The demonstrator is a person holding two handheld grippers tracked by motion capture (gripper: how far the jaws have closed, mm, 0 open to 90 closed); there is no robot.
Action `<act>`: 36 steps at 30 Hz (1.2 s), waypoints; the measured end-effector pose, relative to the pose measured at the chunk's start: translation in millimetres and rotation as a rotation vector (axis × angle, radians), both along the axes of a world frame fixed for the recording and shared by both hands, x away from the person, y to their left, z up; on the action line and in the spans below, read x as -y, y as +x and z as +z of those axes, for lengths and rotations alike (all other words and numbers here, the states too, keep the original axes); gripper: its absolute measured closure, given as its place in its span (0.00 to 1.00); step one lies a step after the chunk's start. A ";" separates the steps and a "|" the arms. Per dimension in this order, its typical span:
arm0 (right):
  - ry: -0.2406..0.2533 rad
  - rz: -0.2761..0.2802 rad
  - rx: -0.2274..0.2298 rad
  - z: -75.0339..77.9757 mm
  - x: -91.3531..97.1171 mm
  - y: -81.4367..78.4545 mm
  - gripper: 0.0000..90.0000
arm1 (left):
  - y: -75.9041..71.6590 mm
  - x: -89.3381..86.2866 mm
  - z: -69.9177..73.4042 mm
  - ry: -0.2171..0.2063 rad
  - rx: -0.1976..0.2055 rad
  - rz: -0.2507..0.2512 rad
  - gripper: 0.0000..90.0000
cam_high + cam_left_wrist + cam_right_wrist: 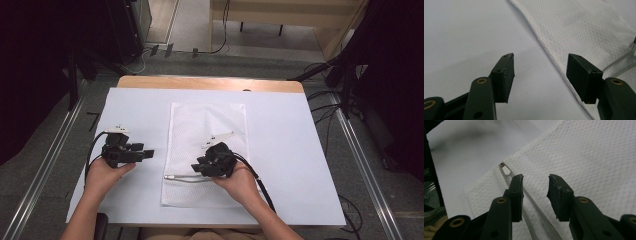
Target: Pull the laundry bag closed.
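A white cloth (207,150) lies on the table (280,130). A thin clear tube (534,205) lies on the cloth's near part. The right gripper (535,192) hovers over the tube, jaws apart, nothing held. The left gripper (540,75) sits just left of the cloth's edge, jaws wide, empty.

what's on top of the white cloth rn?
A thin clear tube with a white tip lies on the white cloth near its front end. The right tool hangs open above it, hiding part of its length. The left tool is open beside the cloth's edge.
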State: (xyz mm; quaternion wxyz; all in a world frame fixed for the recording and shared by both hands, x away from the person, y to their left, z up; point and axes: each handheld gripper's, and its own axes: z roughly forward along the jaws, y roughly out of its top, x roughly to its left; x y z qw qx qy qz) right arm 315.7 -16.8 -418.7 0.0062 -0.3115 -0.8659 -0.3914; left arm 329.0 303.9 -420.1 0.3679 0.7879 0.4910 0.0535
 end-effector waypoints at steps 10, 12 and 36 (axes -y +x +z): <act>-0.003 0.029 -0.028 -7.6 -15.7 -2.7 0.82 | 0.2 0.1 0.1 0.000 0.002 0.001 0.45; 0.005 0.036 -0.037 -10.3 -21.2 -3.3 0.82 | 0.4 0.0 0.0 -0.001 0.003 -0.003 0.45; 0.012 0.083 -0.100 -33.2 -62.6 -0.2 0.87 | 0.5 -0.9 0.2 -0.005 0.005 -0.001 0.44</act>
